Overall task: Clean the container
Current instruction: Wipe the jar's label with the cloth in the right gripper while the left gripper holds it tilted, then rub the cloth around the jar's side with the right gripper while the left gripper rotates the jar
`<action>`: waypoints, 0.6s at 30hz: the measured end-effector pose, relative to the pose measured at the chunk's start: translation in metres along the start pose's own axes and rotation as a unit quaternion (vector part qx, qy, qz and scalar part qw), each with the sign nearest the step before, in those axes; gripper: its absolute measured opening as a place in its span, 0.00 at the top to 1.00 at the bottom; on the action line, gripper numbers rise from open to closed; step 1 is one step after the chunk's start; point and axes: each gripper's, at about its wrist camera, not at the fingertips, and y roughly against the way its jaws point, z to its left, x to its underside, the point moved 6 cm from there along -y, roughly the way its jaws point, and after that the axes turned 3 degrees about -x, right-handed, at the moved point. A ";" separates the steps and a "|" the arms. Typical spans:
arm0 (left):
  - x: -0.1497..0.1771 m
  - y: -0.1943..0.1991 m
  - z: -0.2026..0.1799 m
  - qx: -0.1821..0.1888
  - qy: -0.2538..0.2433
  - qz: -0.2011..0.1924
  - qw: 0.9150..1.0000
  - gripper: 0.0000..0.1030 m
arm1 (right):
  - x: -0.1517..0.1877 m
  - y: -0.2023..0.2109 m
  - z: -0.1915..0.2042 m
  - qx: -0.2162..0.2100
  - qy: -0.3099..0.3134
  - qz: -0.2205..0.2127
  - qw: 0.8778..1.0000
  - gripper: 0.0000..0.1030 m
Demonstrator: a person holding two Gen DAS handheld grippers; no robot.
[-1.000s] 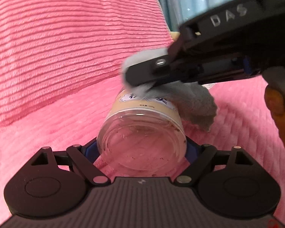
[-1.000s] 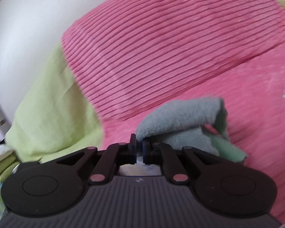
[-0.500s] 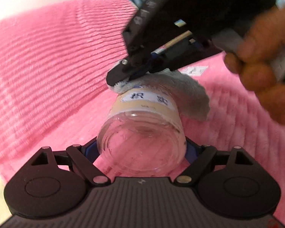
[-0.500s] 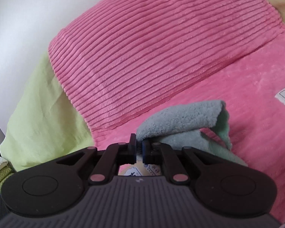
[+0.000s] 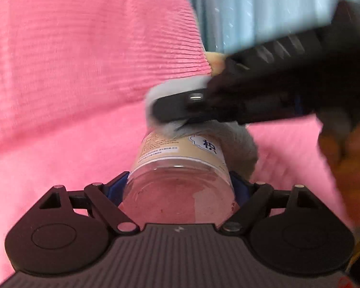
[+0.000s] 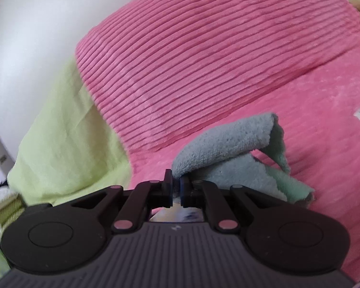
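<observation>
A clear plastic jar [image 5: 177, 192] with a tan label lies with its base toward the left wrist camera. My left gripper [image 5: 178, 187] is shut on the jar, its jaws closing tight on the two sides. My right gripper [image 5: 156, 112] comes in from the right over the jar's far end, shut on a folded grey-green cloth [image 5: 237, 139]. The cloth rests against the jar's upper side and hangs down its right side. In the right wrist view the right gripper [image 6: 176, 187] pinches a corner of the cloth [image 6: 228, 144], and a sliver of the jar shows below its fingers.
A pink ribbed cushion [image 6: 204, 60] stands behind, on a pink blanket [image 5: 60, 156]. A green cloth [image 6: 67, 132] drapes to the left by a white wall. Blue curtains [image 5: 252, 12] hang at the back. A person's hand [image 5: 348, 163] holds the right gripper's handle.
The right gripper swung up steeply and came back down flatter over the jar, dragging the cloth along it. The jar's label has turned toward the right.
</observation>
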 end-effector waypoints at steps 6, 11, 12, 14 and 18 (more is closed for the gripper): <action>0.007 0.002 -0.022 -0.054 -0.134 -0.016 0.989 0.17 | 0.006 -0.011 0.014 -0.015 0.038 0.029 0.999 0.97; 0.005 0.004 -0.018 -0.029 -0.090 -0.017 0.995 0.16 | -0.014 -0.002 -0.024 0.046 -0.013 -0.028 0.998 0.97; 0.003 0.006 -0.012 -0.013 -0.054 -0.016 0.998 0.15 | -0.014 0.000 -0.027 0.046 -0.019 -0.031 0.998 0.97; 0.000 0.006 0.003 0.028 0.037 -0.007 0.999 0.12 | -0.012 0.002 -0.028 0.046 -0.021 -0.035 0.998 0.97; 0.005 -0.001 0.028 0.078 0.164 0.025 0.983 0.13 | -0.008 0.004 -0.024 0.033 -0.021 -0.033 0.999 0.97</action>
